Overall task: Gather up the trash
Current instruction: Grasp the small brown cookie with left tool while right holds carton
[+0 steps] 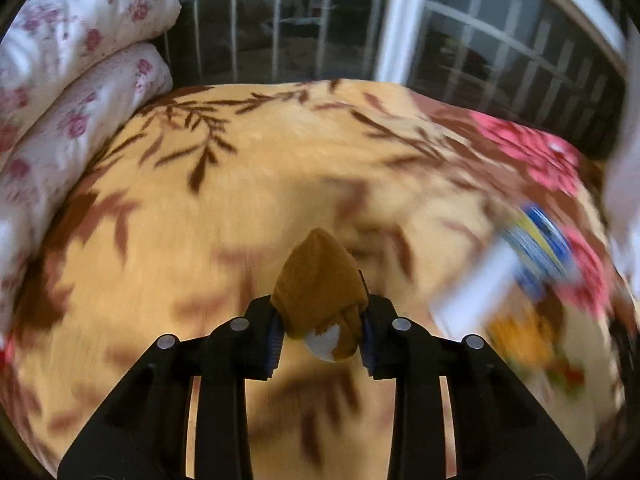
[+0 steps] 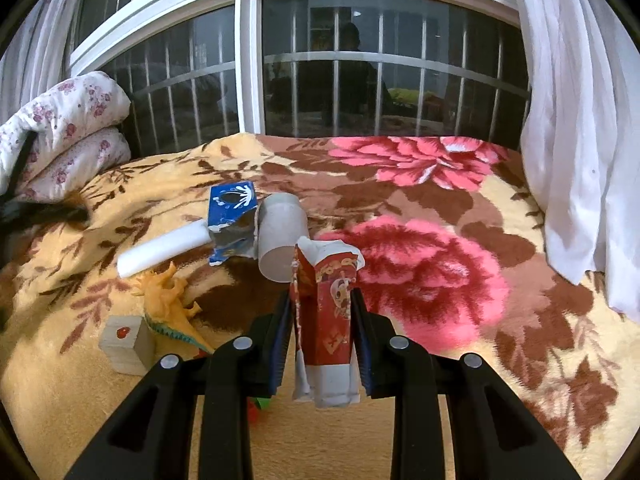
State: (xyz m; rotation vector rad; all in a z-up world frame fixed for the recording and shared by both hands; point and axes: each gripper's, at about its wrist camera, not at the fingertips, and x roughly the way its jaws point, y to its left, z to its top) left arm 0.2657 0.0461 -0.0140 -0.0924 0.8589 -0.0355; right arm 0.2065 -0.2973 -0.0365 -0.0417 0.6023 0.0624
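- Left gripper [image 1: 322,322] is clamped on a brown knitted item [image 1: 320,292] with a white patch at its near end, maybe a small sock or pouch; it is pinched between both pads and pokes out forward past the fingertips.
- The left wrist view is smeared, so that hand looks to be mid-swing over the floral blanket [image 1: 240,184], pitched steeply downward.
- Right gripper [image 2: 322,344] grips a torn red carton [image 2: 326,320], standing upright between the jaws, its ripped white top above the fingertips and its pale base hanging below them.
- That view is crisp; the right hand reads as parked, angled down over the bed.
- Ahead of the right jaws and just left: a torn blue carton [image 2: 232,216], a grey cardboard roll [image 2: 282,236] touching it, and a white foam tube [image 2: 164,248] running out from under the blue one.
- Nearer and left of the jaws sit an orange toy dinosaur [image 2: 172,300] and a wooden block [image 2: 126,344], which I'd judge are not trash.
- Step in hand, by my read: both hands loaded, carry phase. No bin shows in either view.
- Next move calls for bringing both loads to wherever trash goes, releasing, then returning for the blue carton, roll and tube.
- Whether the brown item counts as trash I cannot tell.
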